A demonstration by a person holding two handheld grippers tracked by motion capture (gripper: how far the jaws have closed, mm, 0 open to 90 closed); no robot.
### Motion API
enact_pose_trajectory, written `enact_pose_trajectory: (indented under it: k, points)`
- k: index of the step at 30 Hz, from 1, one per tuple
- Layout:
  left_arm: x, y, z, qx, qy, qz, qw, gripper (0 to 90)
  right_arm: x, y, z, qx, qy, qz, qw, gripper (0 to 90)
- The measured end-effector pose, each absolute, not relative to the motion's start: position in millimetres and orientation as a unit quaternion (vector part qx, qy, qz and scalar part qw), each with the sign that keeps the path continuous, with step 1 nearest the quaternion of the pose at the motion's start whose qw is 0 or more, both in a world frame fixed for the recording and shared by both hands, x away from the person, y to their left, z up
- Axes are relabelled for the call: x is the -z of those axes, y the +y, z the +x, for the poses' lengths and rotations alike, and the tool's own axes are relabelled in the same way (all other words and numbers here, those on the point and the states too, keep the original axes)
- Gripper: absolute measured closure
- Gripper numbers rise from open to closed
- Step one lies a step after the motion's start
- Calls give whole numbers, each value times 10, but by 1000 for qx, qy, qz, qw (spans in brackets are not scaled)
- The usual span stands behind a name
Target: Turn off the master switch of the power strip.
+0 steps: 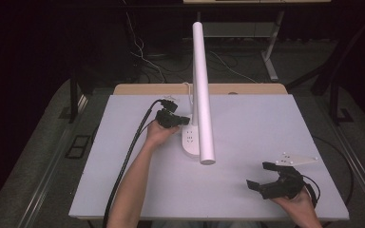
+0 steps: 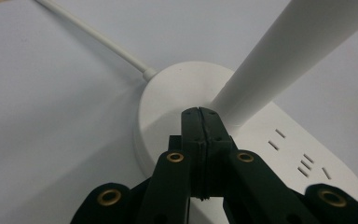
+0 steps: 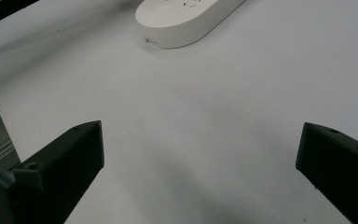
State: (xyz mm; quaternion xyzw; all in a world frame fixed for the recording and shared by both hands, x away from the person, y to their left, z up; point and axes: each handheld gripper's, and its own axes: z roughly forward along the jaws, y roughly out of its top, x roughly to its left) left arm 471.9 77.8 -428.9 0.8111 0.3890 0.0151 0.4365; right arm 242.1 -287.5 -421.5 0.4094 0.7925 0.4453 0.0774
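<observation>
Right gripper (image 1: 259, 176) low at table's (image 1: 247, 118) near right corner, jaws spread wide, nothing between. Left gripper (image 1: 184, 120) jaws pressed together, tips on lamp base (image 2: 168, 100) beside pole (image 2: 279, 51). Lamp mid-table; cord (image 2: 93, 39) runs toward far edge.

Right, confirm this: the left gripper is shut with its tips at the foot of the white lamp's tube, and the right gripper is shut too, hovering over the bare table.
One part is wrong. The right gripper is open: the right gripper view shows its jaws standing wide apart over the table. The rest holds: the left gripper is shut, its tips at the foot of the white lamp's tube.
</observation>
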Motion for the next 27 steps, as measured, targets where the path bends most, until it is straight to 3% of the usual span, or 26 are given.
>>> enact_pose_trajectory:
  k: [27]
  points:
    - [4273,691,4697,-11,433,796,424,900,4206,-2864,2385,-448,791,408,79,2]
